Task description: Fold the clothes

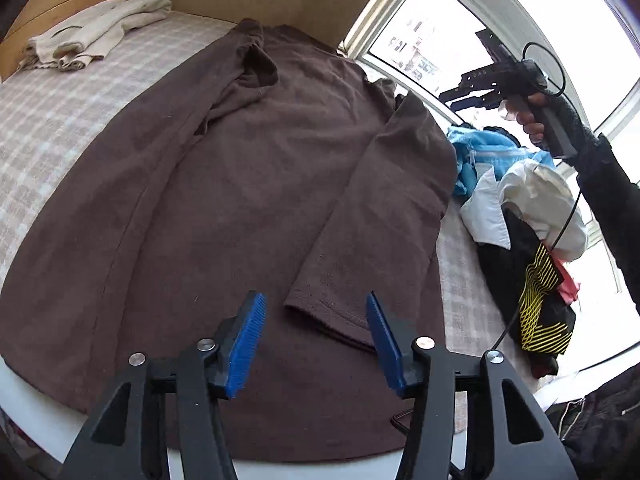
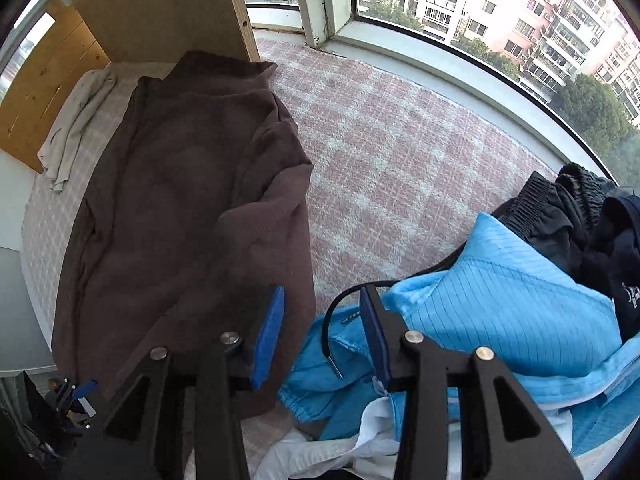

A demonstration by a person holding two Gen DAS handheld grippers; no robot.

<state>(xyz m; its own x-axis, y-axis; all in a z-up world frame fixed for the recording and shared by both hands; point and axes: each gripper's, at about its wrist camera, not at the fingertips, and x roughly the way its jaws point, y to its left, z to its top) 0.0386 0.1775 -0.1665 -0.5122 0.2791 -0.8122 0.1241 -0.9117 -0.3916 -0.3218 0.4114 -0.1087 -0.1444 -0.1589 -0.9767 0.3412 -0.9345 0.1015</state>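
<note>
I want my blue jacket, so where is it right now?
The blue jacket lies in the pile of unfolded clothes by the window, just right of the spread brown shirt. In the right wrist view it sits under the right gripper.

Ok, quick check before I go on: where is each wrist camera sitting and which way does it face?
Left wrist: behind the open left gripper, low over the hem of the brown sweater, looking up its length toward the wooden board; the person's hand holding the right gripper shows at right.
Right wrist: behind the open right gripper, above the sweater's edge and the blue garment, facing the window.
Shared: the sweater, blue garment, cream garment, checked cover.
</note>
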